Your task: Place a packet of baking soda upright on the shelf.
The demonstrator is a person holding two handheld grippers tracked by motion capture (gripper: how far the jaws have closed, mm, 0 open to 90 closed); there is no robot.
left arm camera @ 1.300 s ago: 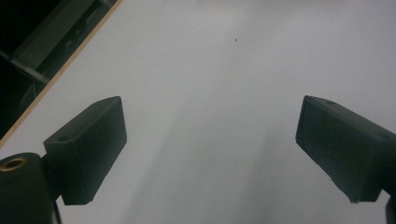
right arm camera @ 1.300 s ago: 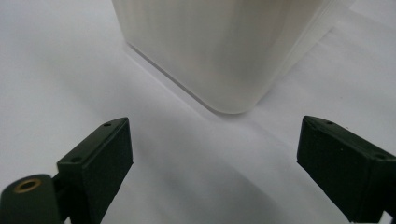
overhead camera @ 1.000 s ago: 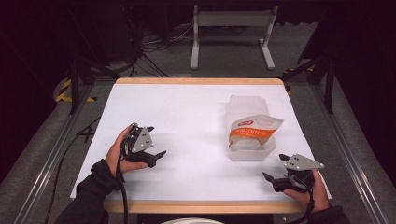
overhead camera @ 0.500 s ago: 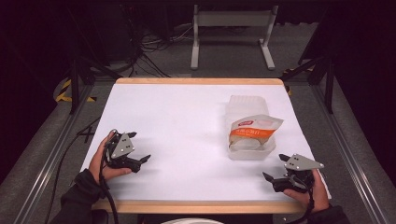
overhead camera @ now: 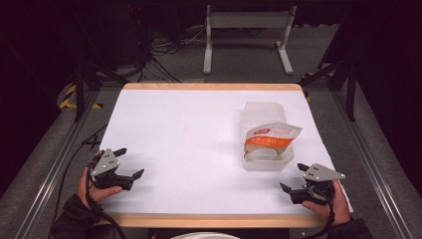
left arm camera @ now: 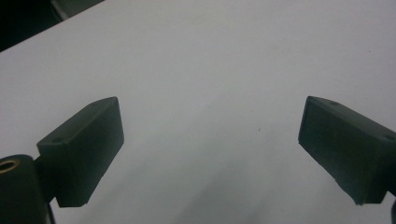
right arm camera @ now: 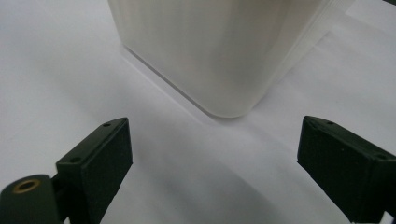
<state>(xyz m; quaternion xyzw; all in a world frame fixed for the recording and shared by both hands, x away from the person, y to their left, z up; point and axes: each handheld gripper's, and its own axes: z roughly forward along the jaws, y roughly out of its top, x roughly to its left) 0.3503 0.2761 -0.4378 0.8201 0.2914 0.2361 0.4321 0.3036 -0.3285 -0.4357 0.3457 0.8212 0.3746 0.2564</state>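
Note:
A clear plastic container (overhead camera: 263,112) stands on the right half of the white table (overhead camera: 189,134), and an orange-and-white snack bag (overhead camera: 271,139) lies in it, leaning over its near end. My left gripper (overhead camera: 128,164) rests open at the table's near left corner, its jaws wide apart over bare white surface (left arm camera: 210,116). My right gripper (overhead camera: 293,178) sits open at the near right corner, just in front of the container. In the right gripper view the container's rounded near corner (right arm camera: 219,60) stands a short way beyond the spread fingertips (right arm camera: 100,154).
The table has a wooden front edge (overhead camera: 209,220) and metal rails (overhead camera: 50,169) along both sides. Beyond the far edge stand a metal frame (overhead camera: 249,35) and loose cables (overhead camera: 159,55) on the dark floor.
My left gripper has drawn back toward the near left corner of the table and stayed open. The right gripper has held its place.

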